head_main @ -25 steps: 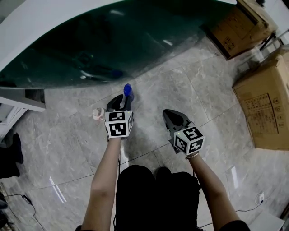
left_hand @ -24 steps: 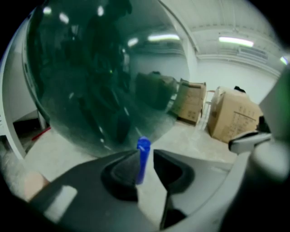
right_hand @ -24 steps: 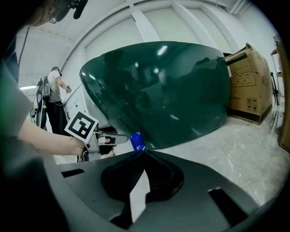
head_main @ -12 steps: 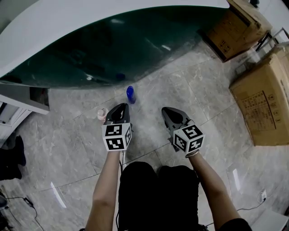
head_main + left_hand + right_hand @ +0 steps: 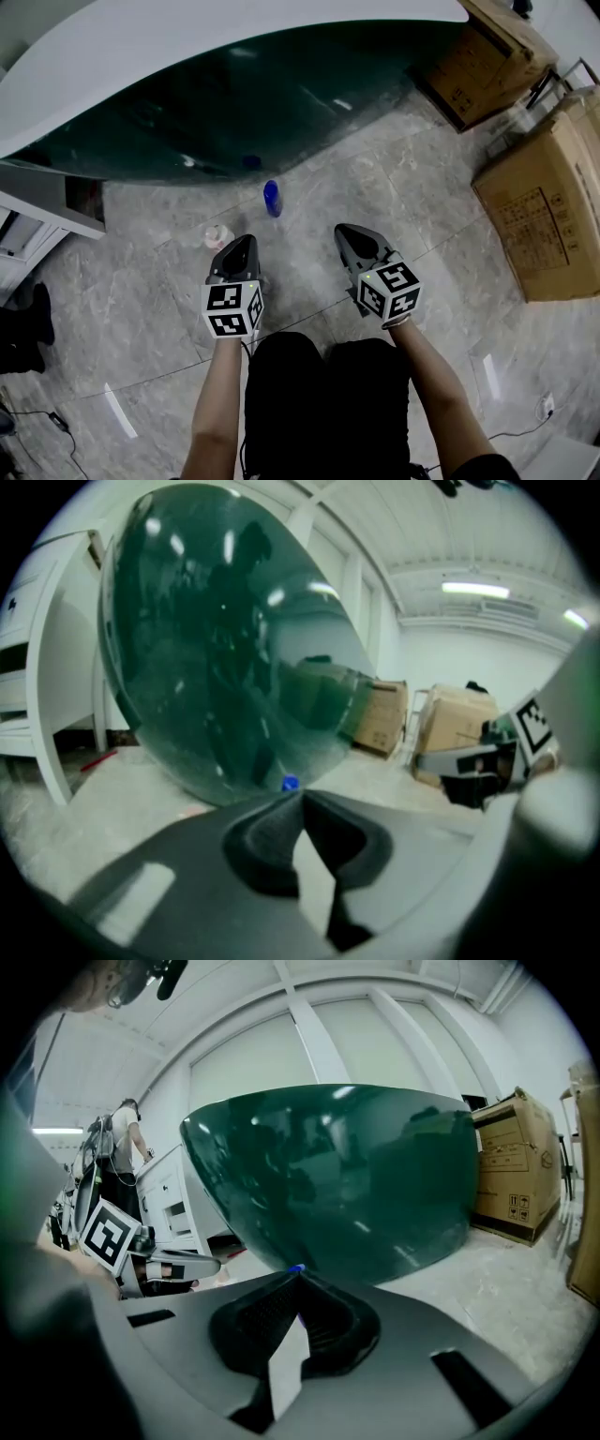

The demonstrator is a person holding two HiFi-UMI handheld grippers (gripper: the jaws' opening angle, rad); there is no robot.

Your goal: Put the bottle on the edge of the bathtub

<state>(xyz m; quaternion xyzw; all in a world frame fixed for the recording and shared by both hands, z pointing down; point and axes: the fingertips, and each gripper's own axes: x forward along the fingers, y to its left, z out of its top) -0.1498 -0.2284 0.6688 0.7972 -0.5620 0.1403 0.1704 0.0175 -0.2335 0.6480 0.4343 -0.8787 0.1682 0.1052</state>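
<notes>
Bottle [image 5: 272, 198] first: found it whole only in the head view, slim, blue, upright on the veined stone floor [image 5: 375, 187] near the curved glossy dark-green bathtub [image 5: 234, 103], then caught just its cap in both gripper views above clenched, empty left tongs [image 5: 244, 242] and right tongs [image 5: 347, 232].

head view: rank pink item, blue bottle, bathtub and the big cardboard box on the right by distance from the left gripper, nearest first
1. The small pink item, on the floor just left of the left gripper tips.
2. The blue bottle, standing ahead and slightly right.
3. The bathtub, its dark wall beyond the bottle.
4. The big cardboard box, far off to the right.
</notes>
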